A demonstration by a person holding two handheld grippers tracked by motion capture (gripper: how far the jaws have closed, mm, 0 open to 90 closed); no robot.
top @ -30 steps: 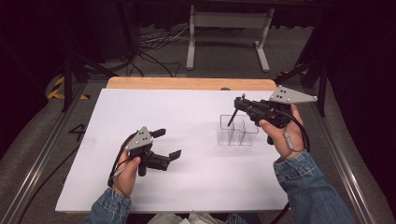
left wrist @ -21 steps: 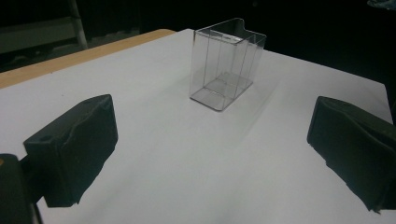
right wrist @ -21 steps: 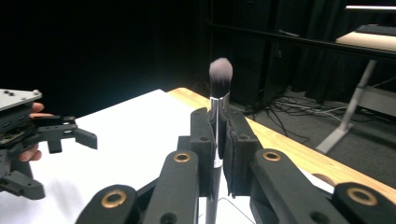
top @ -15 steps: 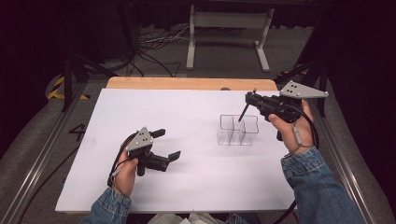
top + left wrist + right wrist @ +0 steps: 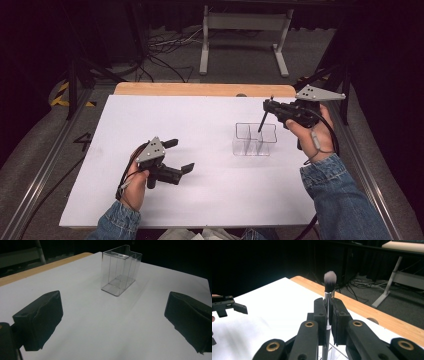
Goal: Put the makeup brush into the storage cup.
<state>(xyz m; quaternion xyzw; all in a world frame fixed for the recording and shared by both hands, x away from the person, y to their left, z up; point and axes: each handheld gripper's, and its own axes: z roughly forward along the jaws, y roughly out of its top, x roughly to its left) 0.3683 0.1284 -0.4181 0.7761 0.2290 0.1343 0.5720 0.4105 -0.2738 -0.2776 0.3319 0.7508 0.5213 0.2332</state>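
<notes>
Right claw (image 5: 328, 322) is pinching a makeup brush (image 5: 329, 280), handle hanging over the clear box (image 5: 255, 138), seemingly not yet dropped in; left claw (image 5: 179, 156) is resting spread on the counter (image 5: 150, 115).

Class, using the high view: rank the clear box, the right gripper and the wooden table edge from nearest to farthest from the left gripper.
From the left gripper:
1. Clear box, to its right on the white sheet.
2. Wooden table edge, along the table's far side.
3. Right gripper, beyond the box, raised, clamping a brush.
</notes>
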